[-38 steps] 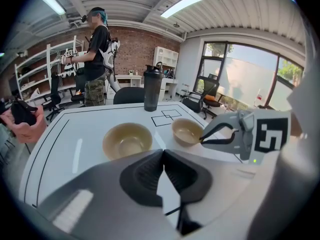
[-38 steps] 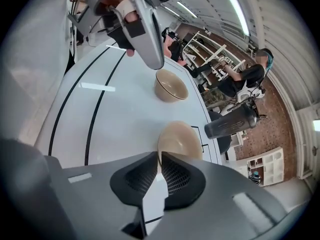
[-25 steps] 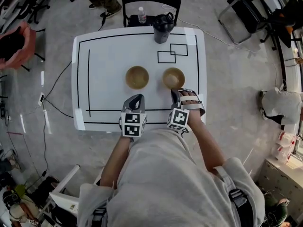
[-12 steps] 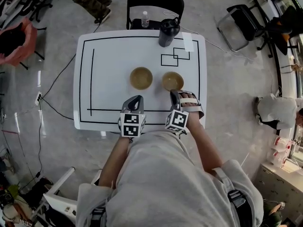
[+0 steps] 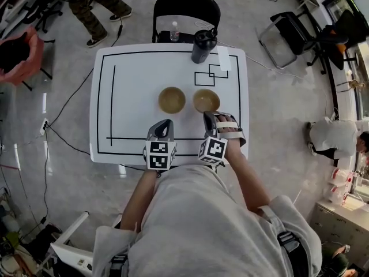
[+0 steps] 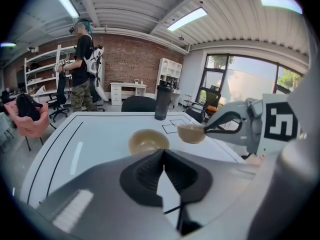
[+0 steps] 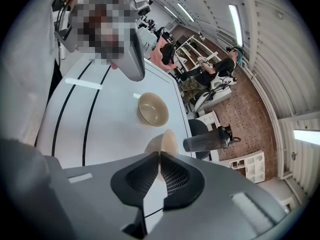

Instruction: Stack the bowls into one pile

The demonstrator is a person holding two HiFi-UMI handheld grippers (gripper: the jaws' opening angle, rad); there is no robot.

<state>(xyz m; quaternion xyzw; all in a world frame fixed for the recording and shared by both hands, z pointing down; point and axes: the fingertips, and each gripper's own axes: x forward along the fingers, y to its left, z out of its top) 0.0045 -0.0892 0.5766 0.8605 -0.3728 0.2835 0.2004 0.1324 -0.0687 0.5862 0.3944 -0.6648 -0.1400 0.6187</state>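
Two tan bowls stand side by side on the white table [image 5: 130, 105]. The left bowl [image 5: 172, 99] [image 6: 148, 141] [image 7: 152, 109] sits upright with nothing in it. My right gripper [image 5: 209, 116] [image 7: 159, 159] is shut on the near rim of the right bowl [image 5: 206, 100] [image 6: 191, 133] [image 7: 169, 141]; the left gripper view shows its fingertips [image 6: 206, 129] pinching that rim. My left gripper [image 5: 165, 123] [image 6: 163, 156] is shut with nothing in it, over the table a little nearer than the left bowl.
A black shaker bottle [image 5: 202, 46] stands at the table's far edge beside taped rectangles [image 5: 210, 74]. Behind the table is a black chair [image 5: 185, 7] with a small bottle [image 5: 173, 32]. A person [image 5: 92, 7] stands at the far left. Black tape lines border the tabletop.
The head view has drifted a little. Both grippers and both bowls keep the same places relative to one another.
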